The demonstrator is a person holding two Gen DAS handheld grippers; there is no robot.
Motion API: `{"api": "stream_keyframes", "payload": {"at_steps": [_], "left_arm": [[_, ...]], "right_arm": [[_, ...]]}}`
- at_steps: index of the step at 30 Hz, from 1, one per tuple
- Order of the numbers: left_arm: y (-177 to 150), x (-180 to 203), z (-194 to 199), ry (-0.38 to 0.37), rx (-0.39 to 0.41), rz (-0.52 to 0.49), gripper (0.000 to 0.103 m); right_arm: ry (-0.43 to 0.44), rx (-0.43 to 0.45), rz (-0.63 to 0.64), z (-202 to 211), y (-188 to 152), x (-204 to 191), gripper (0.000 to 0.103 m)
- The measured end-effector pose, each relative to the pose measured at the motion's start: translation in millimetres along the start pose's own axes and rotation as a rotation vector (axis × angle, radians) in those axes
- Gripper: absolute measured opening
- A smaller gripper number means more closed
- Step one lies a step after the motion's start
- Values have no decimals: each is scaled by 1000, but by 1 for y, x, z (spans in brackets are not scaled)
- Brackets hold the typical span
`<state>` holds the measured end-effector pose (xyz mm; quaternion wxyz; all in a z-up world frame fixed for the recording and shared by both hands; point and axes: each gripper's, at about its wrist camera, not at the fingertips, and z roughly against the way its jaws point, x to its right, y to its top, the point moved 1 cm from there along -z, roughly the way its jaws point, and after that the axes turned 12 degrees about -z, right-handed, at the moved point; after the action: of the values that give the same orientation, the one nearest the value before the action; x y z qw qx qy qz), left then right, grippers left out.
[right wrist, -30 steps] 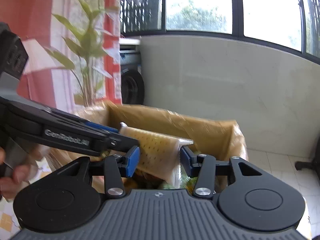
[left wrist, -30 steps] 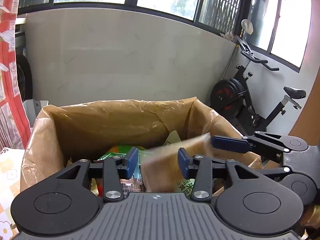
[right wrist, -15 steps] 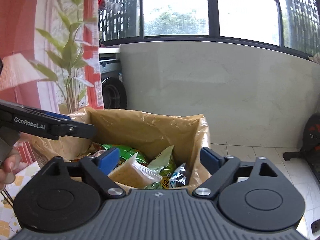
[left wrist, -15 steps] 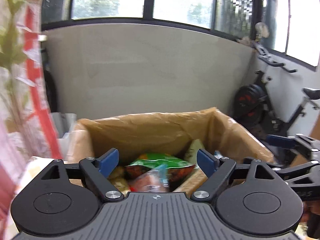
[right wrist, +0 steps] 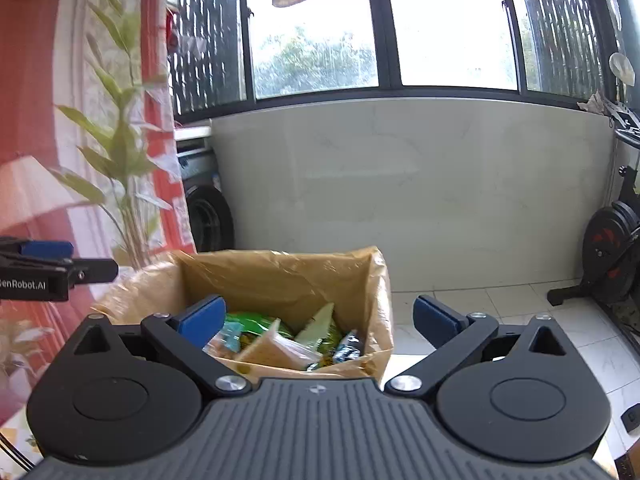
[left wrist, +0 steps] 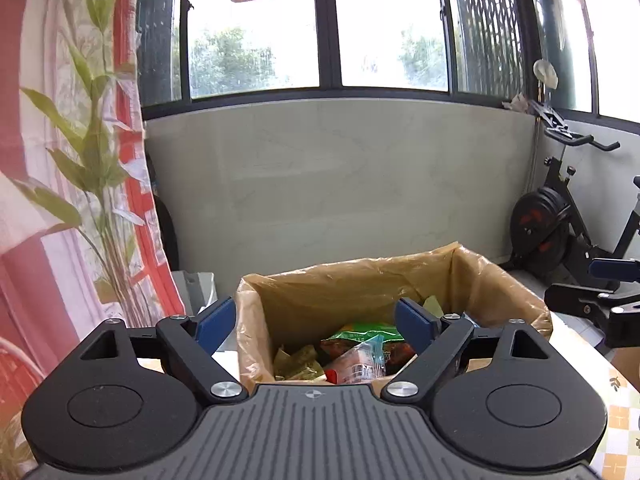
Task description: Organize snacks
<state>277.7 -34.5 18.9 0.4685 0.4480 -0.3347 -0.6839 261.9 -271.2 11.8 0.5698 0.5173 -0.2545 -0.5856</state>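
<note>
Jaws of both grippers, left (left wrist: 316,322) and right (right wrist: 318,318), just spread wide, nothing between. One lined box (left wrist: 360,280) beyond, several snack packets (left wrist: 360,350) inside, count unclear; one plant (left wrist: 92,168) far left.

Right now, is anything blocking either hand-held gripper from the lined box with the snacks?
Nothing visible. The left hand-held gripper and right hand-held gripper are both open and empty, just in front of the lined box, whose top is open over the snack packets.
</note>
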Motion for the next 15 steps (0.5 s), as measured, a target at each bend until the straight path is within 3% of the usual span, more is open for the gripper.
{"api": "stream_keyframes", "payload": {"at_steps": [9,15], "left_arm": [[-7,13,46,57,30,-6,88],[-18,8,67,36,15,80,88]], "right_arm": [[-34,9,47,39,-5,-21,103],[-15,-49,-37,52,-14,-14,103]]}}
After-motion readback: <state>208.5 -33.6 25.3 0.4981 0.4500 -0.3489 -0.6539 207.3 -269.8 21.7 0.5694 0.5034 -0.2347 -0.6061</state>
